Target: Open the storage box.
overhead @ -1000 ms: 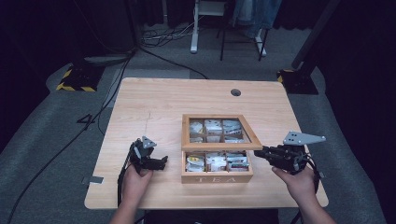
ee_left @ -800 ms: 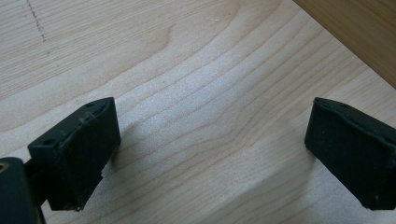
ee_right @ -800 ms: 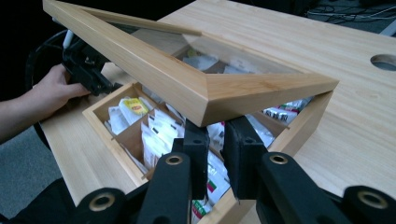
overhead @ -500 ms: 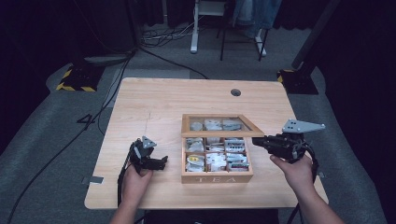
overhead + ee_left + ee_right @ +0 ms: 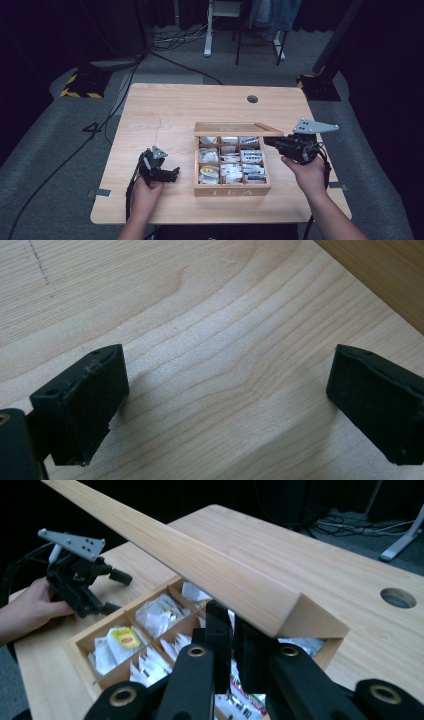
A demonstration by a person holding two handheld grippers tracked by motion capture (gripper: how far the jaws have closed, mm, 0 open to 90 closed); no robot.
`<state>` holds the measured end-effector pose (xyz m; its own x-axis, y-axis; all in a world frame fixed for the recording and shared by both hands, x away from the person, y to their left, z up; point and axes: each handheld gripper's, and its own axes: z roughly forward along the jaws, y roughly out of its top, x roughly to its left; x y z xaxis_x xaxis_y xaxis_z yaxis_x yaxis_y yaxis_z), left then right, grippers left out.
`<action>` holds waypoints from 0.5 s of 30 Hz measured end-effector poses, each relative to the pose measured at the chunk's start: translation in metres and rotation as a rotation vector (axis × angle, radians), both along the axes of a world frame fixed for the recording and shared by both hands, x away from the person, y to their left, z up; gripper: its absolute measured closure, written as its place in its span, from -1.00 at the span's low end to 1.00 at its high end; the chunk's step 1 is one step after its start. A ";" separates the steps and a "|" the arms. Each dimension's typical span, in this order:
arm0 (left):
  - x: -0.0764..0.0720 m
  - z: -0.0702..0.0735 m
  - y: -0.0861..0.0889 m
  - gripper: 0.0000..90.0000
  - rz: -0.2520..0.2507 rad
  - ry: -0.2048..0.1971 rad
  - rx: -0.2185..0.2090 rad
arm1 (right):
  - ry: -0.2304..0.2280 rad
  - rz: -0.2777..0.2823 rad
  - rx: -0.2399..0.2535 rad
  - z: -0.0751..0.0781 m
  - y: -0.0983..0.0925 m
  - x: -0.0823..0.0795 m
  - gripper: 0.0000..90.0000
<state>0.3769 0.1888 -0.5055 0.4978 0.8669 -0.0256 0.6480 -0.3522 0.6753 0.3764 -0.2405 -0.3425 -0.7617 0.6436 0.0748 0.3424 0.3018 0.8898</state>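
We see the lid (image 5: 237, 129) of the tea box (image 5: 232, 189) raised higher than half a second ago: it now stands near upright along the box's far edge, where before it leaned lower over the back row. The box sits on the counter (image 5: 170, 110) right of centre, and all its compartments of tea bags (image 5: 240, 172) lie open to us. The right tongs (image 5: 270, 141) have moved up and away with the lid; they are nearly closed, and in the right gripper view (image 5: 232, 645) their jaws sit against the lid's (image 5: 210, 575) near corner, though we cannot tell whether they pinch it or only push under it. The left tongs (image 5: 172, 173) rest where they were, on the counter left of the box, pointing toward it. In the left gripper view (image 5: 225, 405) their jaws stand wide apart over bare wood, holding nothing.
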 end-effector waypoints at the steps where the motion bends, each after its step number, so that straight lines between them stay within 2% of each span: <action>1: 0.000 0.000 0.000 -0.91 0.000 0.000 0.000 | -0.005 -0.006 0.002 0.000 0.001 0.001 0.91; 8: 0.000 0.000 0.000 -0.91 0.000 0.001 -0.001 | -0.041 -0.030 0.003 -0.001 0.007 0.008 0.98; 11: 0.000 0.000 0.000 -0.91 -0.001 0.002 0.000 | -0.067 -0.044 0.010 0.000 0.008 0.010 0.99; 15: 0.000 0.000 0.000 -0.91 -0.001 0.002 0.001 | -0.121 -0.065 -0.020 0.001 0.012 0.012 0.99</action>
